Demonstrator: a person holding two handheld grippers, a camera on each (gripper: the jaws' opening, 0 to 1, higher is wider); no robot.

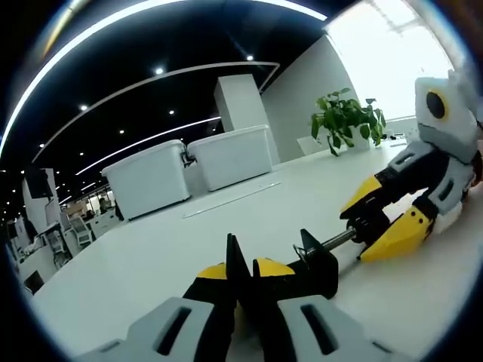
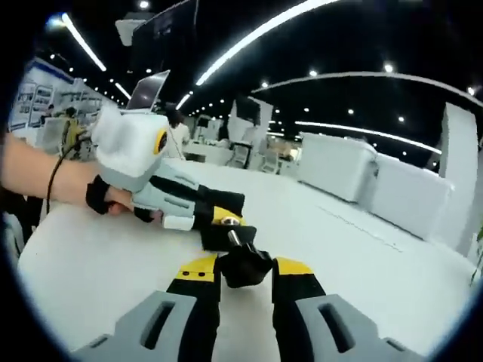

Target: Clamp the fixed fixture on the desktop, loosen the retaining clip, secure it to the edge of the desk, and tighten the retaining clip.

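Note:
A black clamp fixture (image 1: 318, 265) lies low over the white desk (image 1: 189, 234). In the left gripper view my left gripper (image 1: 241, 273) is shut on the fixture's flat black end. A silver screw (image 1: 339, 240) runs from the fixture to the right gripper (image 1: 367, 226), which comes in from the right and grips the screw's end. In the right gripper view my right gripper (image 2: 245, 270) is shut on the black screw knob (image 2: 245, 264). Beyond it the left gripper (image 2: 219, 220) holds the fixture (image 2: 215, 237), with a person's hand (image 2: 45, 181) behind it.
Two large white bins (image 1: 151, 179) (image 1: 230, 154) stand at the desk's far side, also seen as bins (image 2: 339, 166). A potted plant (image 1: 346, 119) stands by the bright window. An open laptop (image 2: 147, 90) and office chairs lie beyond the desk.

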